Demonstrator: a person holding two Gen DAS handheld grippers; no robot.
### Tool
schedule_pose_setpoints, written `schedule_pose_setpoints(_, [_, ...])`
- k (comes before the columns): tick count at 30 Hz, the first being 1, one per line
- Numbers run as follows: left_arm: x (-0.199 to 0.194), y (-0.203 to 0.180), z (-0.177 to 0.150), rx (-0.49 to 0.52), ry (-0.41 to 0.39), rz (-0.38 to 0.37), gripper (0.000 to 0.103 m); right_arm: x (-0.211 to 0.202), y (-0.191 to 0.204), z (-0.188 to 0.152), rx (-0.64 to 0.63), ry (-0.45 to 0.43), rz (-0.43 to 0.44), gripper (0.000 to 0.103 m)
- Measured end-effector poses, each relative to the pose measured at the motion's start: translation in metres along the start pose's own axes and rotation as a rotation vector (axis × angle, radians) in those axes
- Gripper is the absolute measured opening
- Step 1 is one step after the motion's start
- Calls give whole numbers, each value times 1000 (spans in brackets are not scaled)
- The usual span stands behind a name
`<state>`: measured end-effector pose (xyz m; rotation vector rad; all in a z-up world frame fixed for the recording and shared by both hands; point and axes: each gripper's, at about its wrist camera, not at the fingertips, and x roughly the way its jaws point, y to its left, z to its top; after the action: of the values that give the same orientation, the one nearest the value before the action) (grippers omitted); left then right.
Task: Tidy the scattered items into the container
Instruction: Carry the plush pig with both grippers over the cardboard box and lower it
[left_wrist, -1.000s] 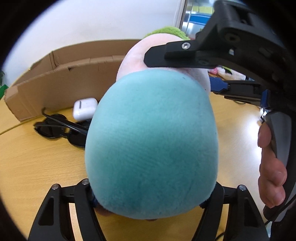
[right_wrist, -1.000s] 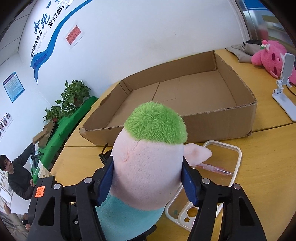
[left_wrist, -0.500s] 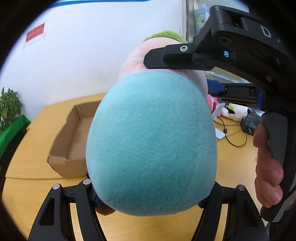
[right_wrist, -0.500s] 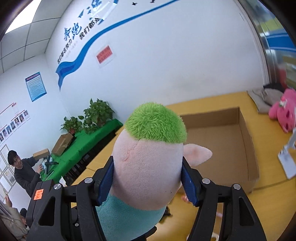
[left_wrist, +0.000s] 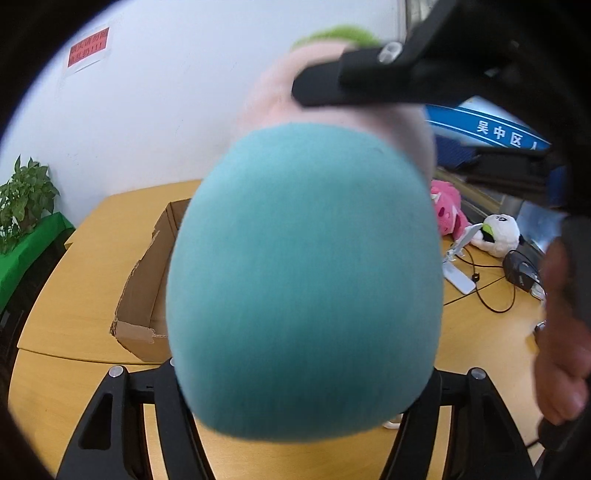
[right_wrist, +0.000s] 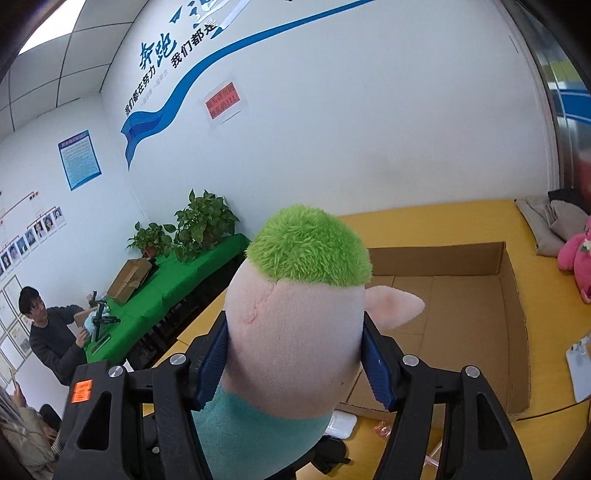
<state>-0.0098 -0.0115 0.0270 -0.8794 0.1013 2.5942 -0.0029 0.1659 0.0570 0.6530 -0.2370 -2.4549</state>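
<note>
1. Step in hand, as judged: carry the plush toy (right_wrist: 295, 332) to the cardboard box (right_wrist: 509, 295) and set it inside. Both grippers hold it clear of the wooden table (left_wrist: 74, 295), one at each end.
2. The cardboard box lies ahead of and below both grippers, open side up. In the right wrist view its floor appears bare, so any spot inside would serve.
3. Keep the two grippers moving together. If one leads, the soft body may twist or slip from the other.
4. Lower the toy past the box wall before letting go. A release from height could let it bounce or roll out.
5. Release both ends at nearly the same time.
6. Left gripper (left_wrist: 303, 406): the jaws have just closed in a little and stand fairly wide, clamped on the teal lower body, which fills the space between them.
7. Right gripper (right_wrist: 295, 354): the jaws stand fairly wide, with the blue pads (right_wrist: 376, 365) pressed against the sides of the pink head, below the green tuft.
8. Small items, including a white case (right_wrist: 341, 424), lie on the table below the right gripper, outside the box. Their turn comes afterwards.
</note>
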Motion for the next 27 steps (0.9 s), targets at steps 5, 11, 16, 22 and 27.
schedule_pose_setpoints(5, [-5,-11,-1,-5,-9,-3,62,16,1,9,-37,6,-26,69])
schedule_pose_setpoints(11, [8,3,13,-25,13,14,58,74,-37,32,54,92,41,68])
schedule_pose_setpoints(16, [27,28,23,-34,24,47,56,89,-14,44,-35,93,39,67])
schedule_pose_setpoints(22, [34,44,36,-32,18,80,54,144,-35,63,28,133,105,67])
schedule_pose_setpoints(27, [65,72,51,-68,62,84,53,188,-44,80,37,183,106,67])
